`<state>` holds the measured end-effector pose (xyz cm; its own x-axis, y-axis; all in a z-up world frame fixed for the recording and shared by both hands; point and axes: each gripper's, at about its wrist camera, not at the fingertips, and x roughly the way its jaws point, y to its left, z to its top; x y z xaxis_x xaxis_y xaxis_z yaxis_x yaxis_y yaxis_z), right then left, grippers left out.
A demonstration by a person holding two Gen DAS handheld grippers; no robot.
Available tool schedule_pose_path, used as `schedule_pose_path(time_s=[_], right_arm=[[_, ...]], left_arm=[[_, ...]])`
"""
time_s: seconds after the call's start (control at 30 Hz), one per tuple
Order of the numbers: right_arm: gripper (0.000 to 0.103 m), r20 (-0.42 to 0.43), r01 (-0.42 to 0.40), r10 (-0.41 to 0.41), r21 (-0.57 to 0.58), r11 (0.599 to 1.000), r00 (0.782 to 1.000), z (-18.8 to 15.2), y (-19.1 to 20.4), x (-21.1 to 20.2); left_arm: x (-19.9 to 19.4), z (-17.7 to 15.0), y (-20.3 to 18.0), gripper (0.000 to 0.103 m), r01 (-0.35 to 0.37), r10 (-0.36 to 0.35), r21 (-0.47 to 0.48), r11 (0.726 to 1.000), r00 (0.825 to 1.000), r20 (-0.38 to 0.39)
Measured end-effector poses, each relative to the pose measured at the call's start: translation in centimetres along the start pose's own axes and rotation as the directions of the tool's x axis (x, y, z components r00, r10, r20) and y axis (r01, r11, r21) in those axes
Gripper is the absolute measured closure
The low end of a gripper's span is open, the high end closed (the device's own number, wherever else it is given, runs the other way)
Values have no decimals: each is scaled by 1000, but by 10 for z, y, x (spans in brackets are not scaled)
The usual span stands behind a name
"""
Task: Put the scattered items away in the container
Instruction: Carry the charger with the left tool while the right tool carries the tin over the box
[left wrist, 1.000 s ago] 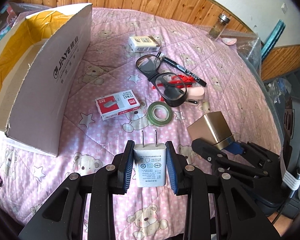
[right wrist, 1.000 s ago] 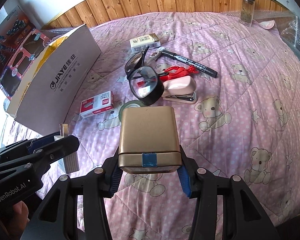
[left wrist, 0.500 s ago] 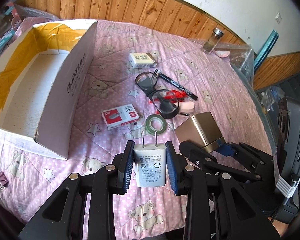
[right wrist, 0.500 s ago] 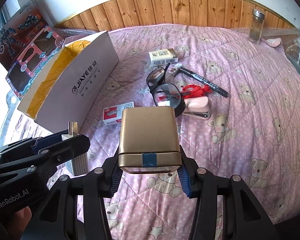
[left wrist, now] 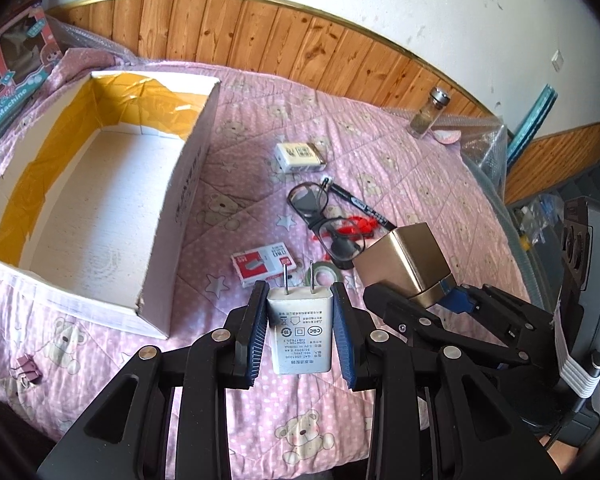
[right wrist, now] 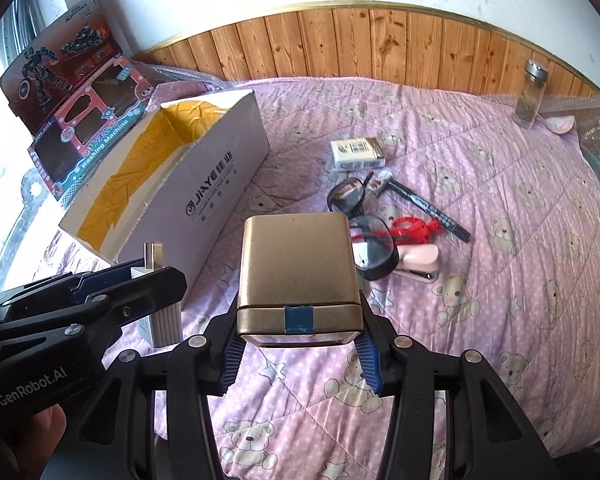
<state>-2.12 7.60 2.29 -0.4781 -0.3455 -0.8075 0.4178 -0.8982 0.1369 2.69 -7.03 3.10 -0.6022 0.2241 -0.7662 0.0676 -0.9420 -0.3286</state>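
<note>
My left gripper [left wrist: 300, 332] is shut on a white plug charger [left wrist: 300, 330], prongs pointing away, held above the pink bedspread. The right gripper [right wrist: 298, 344] is shut on a gold tin [right wrist: 298, 272] with a blue tape patch; the same gold tin [left wrist: 406, 266] shows at the right of the left wrist view. The open white cardboard box [left wrist: 188, 184] with yellow tape inside lies to the left, seen again as the cardboard box [right wrist: 204, 196] in the right wrist view. On the bed lie glasses [left wrist: 324, 220], a black marker [right wrist: 432, 210], a pink stapler [right wrist: 418, 262], a staple box [left wrist: 266, 266], a green tape roll [left wrist: 324, 276] and a white pack [right wrist: 358, 154].
A glass jar [right wrist: 534, 94] stands at the far right near the wooden wall panel. Toy boxes [right wrist: 76, 92] lean behind the cardboard box. A purple binder clip [left wrist: 28, 366] lies at the bed's near left. Bubble wrap [left wrist: 484, 152] and clutter sit off the right edge.
Both grippers have risen with their loads, so the bed and its items look smaller and farther. More of the box's inside now shows. Both grips are unchanged.
</note>
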Motion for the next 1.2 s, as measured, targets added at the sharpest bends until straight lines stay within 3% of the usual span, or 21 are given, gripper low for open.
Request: schedule_pose_path(time_s=[0.6,0.9,1.2], right_arm=[[53,57,-45,51,-111,993,997,45,56,-12],[53,78,-75,90,-175,982,993,69,95,-14],[53,60,-98,114,-220,971,992,84,125,0]], left_arm=[[-44,35,36,71,-17,20,-31,999,995,95],[-61,52,68,71,-28,38,-80,996,990,135],[-60,63,113,71,-55,74,-147,988,989,125]])
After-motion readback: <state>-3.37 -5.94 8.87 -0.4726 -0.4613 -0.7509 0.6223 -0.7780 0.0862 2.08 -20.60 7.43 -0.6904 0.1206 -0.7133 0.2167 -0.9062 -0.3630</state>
